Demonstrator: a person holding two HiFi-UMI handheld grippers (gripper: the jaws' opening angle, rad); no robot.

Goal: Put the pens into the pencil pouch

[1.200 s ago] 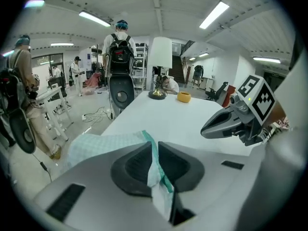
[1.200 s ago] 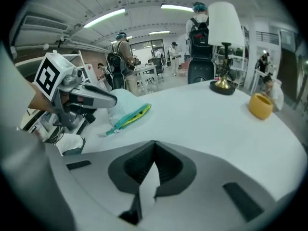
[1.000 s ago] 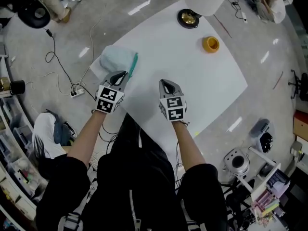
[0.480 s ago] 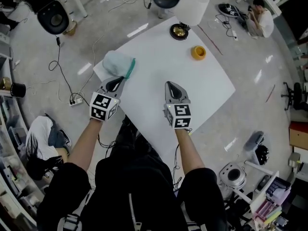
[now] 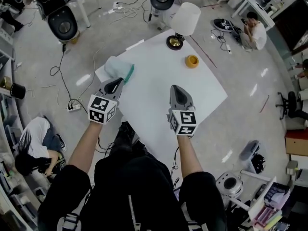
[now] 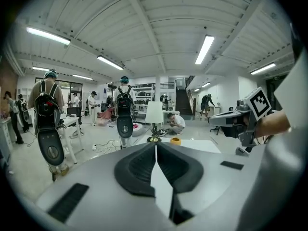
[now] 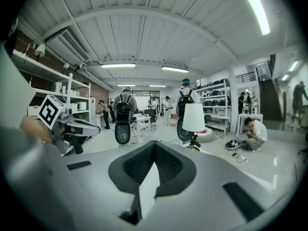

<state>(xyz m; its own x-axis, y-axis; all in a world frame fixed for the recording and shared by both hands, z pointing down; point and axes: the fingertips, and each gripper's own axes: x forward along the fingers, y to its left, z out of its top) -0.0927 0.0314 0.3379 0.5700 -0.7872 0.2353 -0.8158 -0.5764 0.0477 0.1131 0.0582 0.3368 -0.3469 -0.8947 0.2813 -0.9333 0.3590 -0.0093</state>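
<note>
The pale teal pencil pouch (image 5: 118,66) lies at the left corner of the white table (image 5: 159,88), with a darker teal strip (image 5: 129,73) along its right edge. I see no loose pens on the table. My left gripper (image 5: 114,84) hovers just in front of the pouch, raised off the table, its jaws shut with nothing between them. My right gripper (image 5: 178,95) hangs over the middle of the table, also shut and empty. In the left gripper view the closed jaws (image 6: 156,146) point level across the room, as do those in the right gripper view (image 7: 154,144).
A lamp with a white shade (image 5: 185,19) stands at the table's far corner, and a yellow ring-shaped object (image 5: 192,60) lies near it. Cables, stools and seated or crouching people surround the table on the floor. Several people with backpacks stand in the room.
Both grippers have risen away from the table and tipped toward level. The left gripper has drawn back from the pouch. The table looks smaller and farther below.
</note>
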